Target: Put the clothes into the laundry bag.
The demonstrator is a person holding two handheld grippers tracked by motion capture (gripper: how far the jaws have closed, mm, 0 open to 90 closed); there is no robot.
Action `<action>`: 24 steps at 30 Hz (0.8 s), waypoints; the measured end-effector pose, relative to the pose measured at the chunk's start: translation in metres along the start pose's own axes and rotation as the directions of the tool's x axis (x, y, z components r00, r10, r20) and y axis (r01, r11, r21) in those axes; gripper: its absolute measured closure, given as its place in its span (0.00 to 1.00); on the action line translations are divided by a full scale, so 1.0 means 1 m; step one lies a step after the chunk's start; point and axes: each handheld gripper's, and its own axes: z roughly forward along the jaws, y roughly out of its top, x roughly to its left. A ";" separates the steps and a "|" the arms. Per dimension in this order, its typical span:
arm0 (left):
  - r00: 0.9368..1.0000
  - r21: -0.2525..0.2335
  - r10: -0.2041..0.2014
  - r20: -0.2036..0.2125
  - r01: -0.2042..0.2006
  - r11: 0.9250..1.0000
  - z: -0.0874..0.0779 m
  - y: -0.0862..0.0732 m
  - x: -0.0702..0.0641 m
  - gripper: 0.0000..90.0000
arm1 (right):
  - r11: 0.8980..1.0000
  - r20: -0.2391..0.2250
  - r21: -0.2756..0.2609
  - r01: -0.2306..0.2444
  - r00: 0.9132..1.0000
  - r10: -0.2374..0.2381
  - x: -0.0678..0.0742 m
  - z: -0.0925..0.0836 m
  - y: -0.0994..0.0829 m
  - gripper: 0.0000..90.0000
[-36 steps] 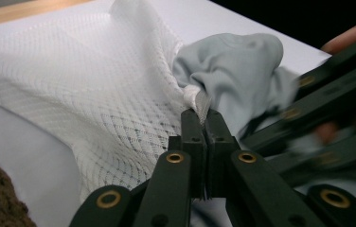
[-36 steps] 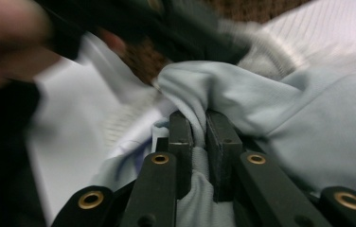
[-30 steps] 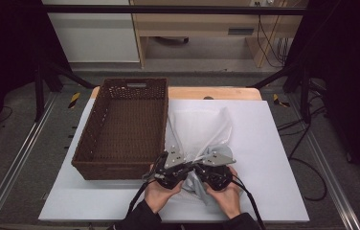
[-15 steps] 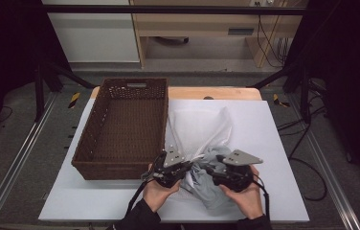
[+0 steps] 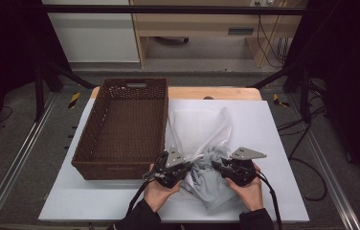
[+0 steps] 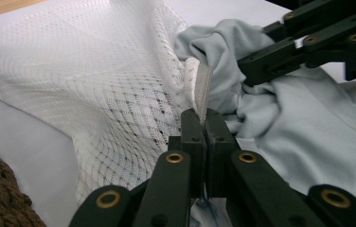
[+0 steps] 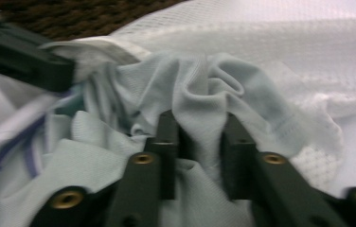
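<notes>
Looking along the desk's (image 5: 274, 143) near edge, we find the crumpled pale grey-blue knit garment (image 5: 211, 179) lying half inside the mouth of the white mesh laundry bag (image 5: 197, 127), which stretches away toward the far edge; our left tool (image 6: 200, 120) is clamped on the bag's hemmed rim, while our right tool (image 7: 199, 137), jaws just closing, pinches a garment fold; the bag's mouth lies just beyond it.
</notes>
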 end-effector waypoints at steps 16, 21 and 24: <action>0.999 -0.052 0.015 0.030 -0.013 0.999 -0.015 0.008 -0.010 0.98 | 0.988 -0.045 0.057 0.142 0.989 -0.140 0.054 0.035 0.010 0.90; 0.999 -0.017 0.042 0.007 -0.042 0.999 -0.007 0.003 -0.014 0.98 | 0.995 0.066 -0.003 0.099 0.993 -0.099 0.044 0.049 0.005 0.88; 1.000 -0.012 0.029 0.000 -0.029 1.000 -0.006 0.001 -0.008 0.98 | 0.993 0.021 0.024 0.114 0.993 -0.114 0.045 0.036 0.007 0.71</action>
